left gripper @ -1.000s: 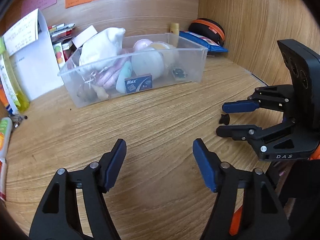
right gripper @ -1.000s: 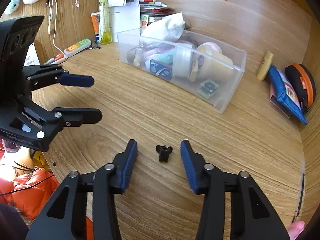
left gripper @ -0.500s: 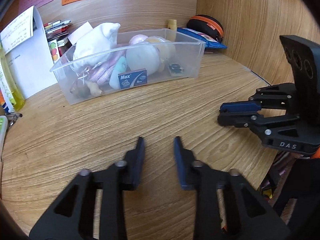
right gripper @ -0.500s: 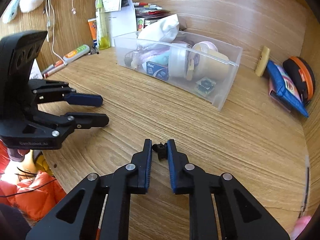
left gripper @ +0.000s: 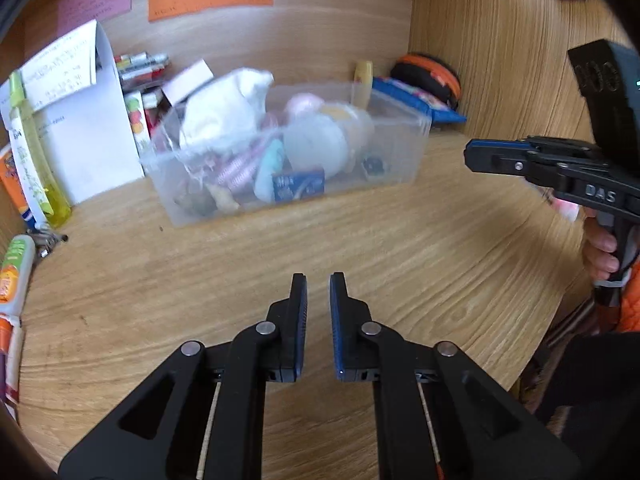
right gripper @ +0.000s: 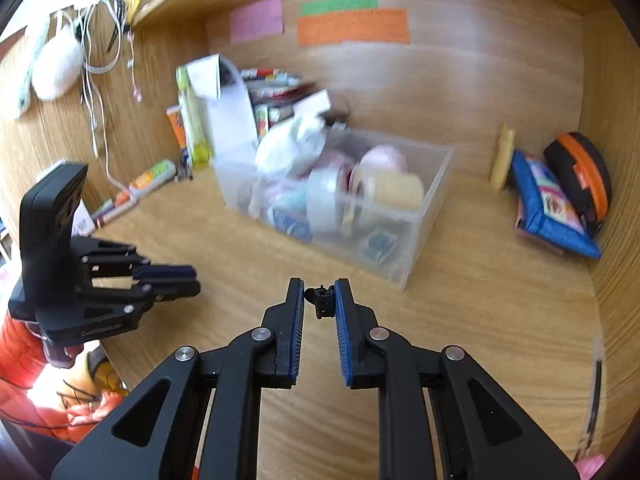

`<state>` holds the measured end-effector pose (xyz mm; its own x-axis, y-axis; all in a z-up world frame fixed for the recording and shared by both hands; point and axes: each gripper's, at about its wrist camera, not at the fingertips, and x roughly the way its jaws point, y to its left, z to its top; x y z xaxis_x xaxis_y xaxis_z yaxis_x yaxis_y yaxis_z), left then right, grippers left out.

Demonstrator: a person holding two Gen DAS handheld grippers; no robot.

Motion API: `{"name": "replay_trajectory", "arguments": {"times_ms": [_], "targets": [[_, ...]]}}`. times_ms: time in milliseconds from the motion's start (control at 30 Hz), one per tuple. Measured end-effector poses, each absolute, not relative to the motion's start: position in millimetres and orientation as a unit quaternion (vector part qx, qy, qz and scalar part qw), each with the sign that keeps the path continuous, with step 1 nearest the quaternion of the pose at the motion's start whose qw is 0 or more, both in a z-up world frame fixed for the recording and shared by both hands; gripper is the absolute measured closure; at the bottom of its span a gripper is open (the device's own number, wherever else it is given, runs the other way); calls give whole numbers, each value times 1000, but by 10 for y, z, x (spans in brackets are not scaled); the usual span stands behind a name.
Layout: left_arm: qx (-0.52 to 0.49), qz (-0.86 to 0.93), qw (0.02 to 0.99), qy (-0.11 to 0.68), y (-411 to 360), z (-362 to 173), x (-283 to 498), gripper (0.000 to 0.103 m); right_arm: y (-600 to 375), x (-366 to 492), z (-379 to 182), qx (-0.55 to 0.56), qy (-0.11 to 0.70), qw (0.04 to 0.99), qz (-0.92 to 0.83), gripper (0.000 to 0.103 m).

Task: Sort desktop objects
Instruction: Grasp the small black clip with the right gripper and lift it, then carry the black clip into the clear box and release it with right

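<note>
Back wall: pink note (right gripper: 256,19), green note (right gripper: 338,1), orange note (right gripper: 352,26). White cables (right gripper: 94,80) hang far left beside a white fluffy thing (right gripper: 56,66).

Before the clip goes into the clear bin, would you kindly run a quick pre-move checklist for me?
1. Small black clip pinched in right tool: ok.
2. Clip off the desk: ok.
3. Left tool shut, nothing in it: ok.
4. Left tool out of the path to the clear bin: ok.
5. Free space in the bin: cannot tell, it looks crowded.
6. Grip firmness on the clip: cannot tell.
</note>
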<state>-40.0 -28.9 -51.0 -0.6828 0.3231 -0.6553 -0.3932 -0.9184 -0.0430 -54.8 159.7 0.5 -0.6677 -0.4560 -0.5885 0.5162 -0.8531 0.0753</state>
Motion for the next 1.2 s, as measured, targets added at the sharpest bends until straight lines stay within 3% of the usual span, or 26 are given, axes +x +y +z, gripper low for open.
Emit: {"name": "replay_trajectory", "arguments": {"times_ms": [400, 700, 1100, 1200], "targets": [[-298, 938, 178, -4, -654, 6, -861, 93, 1345, -1089, 345, 278, 77, 271, -918, 89], [-283, 944, 171, 17, -592, 175, -1277, 93, 985, -1548, 382, 296, 95, 285, -907, 89], [-304, 937, 170, -34, -433, -52, -1765, 92, 675, -1798, 117, 297, 111, 266, -910, 89], [-303, 940, 153, -13, -398, -87, -1761, 84, 744, -1823, 117, 295, 99, 264, -913, 89]]}}
